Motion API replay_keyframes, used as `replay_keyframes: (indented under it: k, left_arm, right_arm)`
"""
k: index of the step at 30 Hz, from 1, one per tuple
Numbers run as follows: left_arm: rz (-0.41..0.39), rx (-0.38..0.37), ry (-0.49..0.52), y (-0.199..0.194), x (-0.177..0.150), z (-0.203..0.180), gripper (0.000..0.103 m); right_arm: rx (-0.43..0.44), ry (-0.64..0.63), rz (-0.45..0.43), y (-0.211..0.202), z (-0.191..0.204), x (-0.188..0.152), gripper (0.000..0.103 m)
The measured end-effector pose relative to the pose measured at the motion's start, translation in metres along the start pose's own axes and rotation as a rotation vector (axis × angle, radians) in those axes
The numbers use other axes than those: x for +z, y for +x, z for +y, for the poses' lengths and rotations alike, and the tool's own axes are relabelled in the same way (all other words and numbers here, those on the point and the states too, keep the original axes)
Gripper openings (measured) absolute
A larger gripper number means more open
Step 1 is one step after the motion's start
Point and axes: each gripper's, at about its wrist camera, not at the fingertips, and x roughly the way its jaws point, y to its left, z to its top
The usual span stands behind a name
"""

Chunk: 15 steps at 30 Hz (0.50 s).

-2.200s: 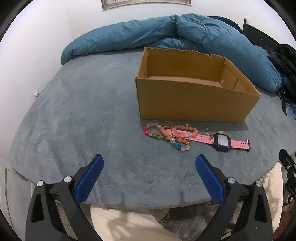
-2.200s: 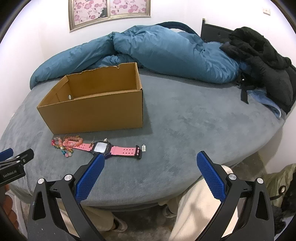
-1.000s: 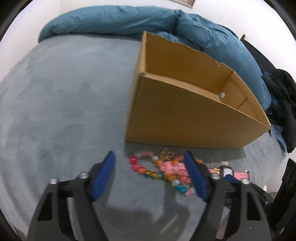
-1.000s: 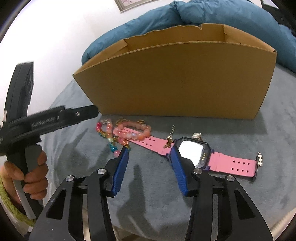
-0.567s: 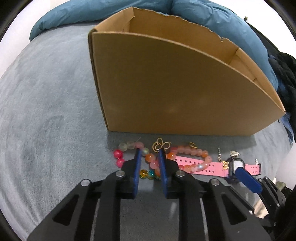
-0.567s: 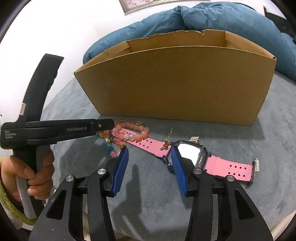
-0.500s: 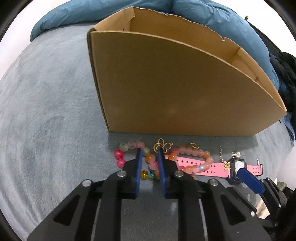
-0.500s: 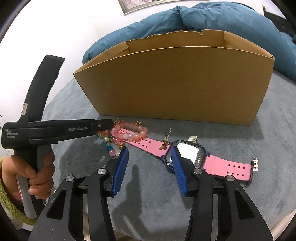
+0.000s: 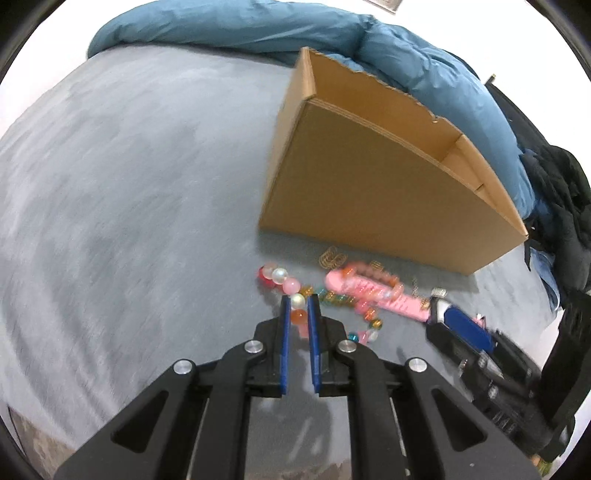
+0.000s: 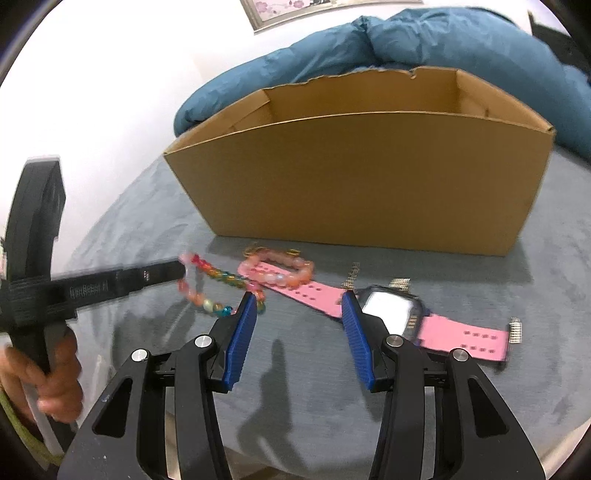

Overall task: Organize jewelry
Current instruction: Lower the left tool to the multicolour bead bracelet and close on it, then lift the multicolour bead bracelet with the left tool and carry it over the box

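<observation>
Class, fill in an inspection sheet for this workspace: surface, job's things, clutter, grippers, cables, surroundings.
Surface: grey bedspread, soft.
Job's things: multicolour bead bracelet; peach bead bracelet on pink watch strap; open cardboard box behind.
Clutter: small gold and silver pieces, blurred.
Grippers: left gripper shut on multicolour bead bracelet; right gripper open over strap.
Cables: nothing seen.
Surroundings: blue duvet, dark clothing, wall picture.

box (image 10: 369, 192): set on bed (image 9: 129, 184), duvet (image 10: 424, 40) behind it
watch (image 10: 388, 306): laid on bed before box, toward right
peach bracelet (image 10: 280, 271): laid over watch strap end, left of watch face
mixed bead bracelet (image 10: 218, 280): left of peach bracelet, one end raised off bed
left claw (image 9: 297, 301): at mixed bead bracelet, beads between fingers
right claw (image 10: 295, 306): before watch strap
dark clothes (image 9: 565, 206): right of box
</observation>
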Motion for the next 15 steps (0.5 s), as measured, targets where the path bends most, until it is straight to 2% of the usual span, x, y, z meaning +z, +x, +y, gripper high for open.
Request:
replay_keyframes:
  k: [7,11,15]
  left_arm:
    - [0.036,0.034,-0.038,0.003,-0.022,0.019,0.008]
    - [0.035,0.040,-0.020,0.004,-0.023,0.020,0.009]
    - [0.016,0.041,0.006,0.000,-0.019,0.018,0.011]
  right_arm:
    - [0.129,0.069,0.082,0.022,0.000,0.004,0.045]
    - [0.143,0.060,0.121,0.040,0.008,0.008,0.045]
    - [0.125,0.034,0.116,0.048,0.016,0.011,0.045]
